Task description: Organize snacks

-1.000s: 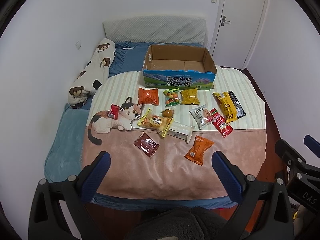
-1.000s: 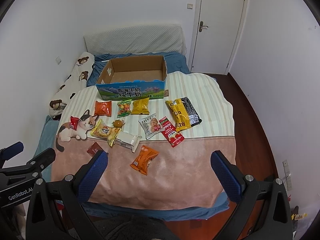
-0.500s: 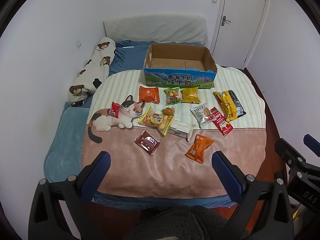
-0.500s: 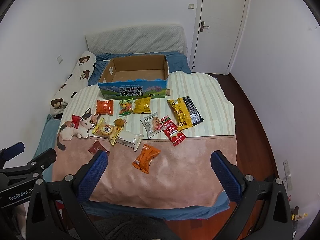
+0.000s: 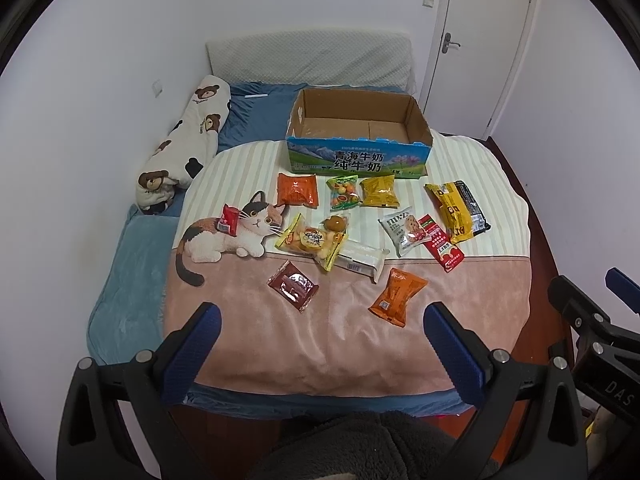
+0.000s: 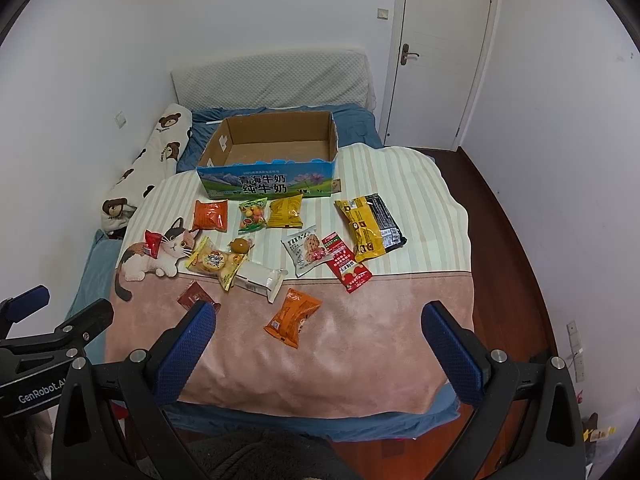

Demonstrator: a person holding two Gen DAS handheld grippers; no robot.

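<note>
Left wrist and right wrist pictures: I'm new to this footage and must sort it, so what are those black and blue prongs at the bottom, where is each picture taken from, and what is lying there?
No robot here: a person holds a hand tool in each hand, and each tool carries a wide-angle camera looking forward along its two blue-padded fingers. In the left wrist picture you see the left gripper, fingers spread and holding nothing; the right wrist picture shows the right gripper, equally open and unloaded.

Both look down at a bed with a cat blanket. On it lie loose snack packets, such as an orange packet and a brown packet nearest the tools. Behind them stands an open cardboard box with no snacks in it, presumably where they go.
</note>
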